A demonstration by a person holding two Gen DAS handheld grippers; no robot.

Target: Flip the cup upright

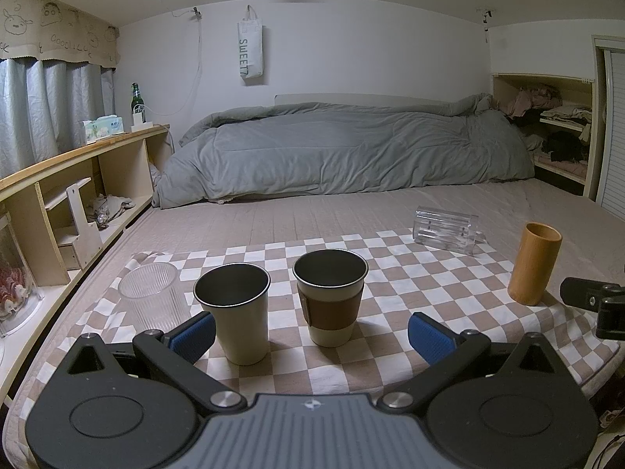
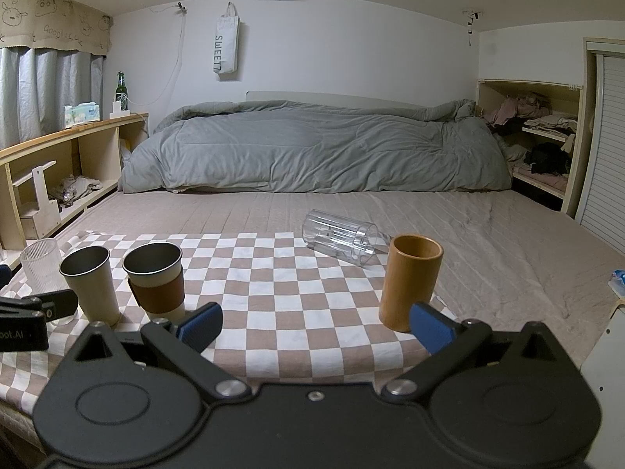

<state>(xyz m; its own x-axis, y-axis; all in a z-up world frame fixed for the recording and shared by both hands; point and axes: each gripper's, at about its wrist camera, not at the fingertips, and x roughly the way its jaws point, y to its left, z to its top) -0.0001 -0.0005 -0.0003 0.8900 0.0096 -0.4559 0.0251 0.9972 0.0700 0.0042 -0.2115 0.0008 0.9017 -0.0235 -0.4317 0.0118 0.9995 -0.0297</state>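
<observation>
The clear ribbed plastic cup (image 2: 340,241) is lying sideways at the checkered cloth's (image 2: 273,293) far edge; both hand-held grippers, left (image 1: 311,336) and right (image 2: 315,326), are hanging released, empty; better gripping mid-body, rotating slowly

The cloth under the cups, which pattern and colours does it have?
The cloth is checkered, light brown and white; the right wrist view shows it best.

The left gripper (image 1: 311,334) and right gripper (image 2: 316,326) both hover level near the bed's front edge, jaws spread wide, gripping nothing.
</observation>
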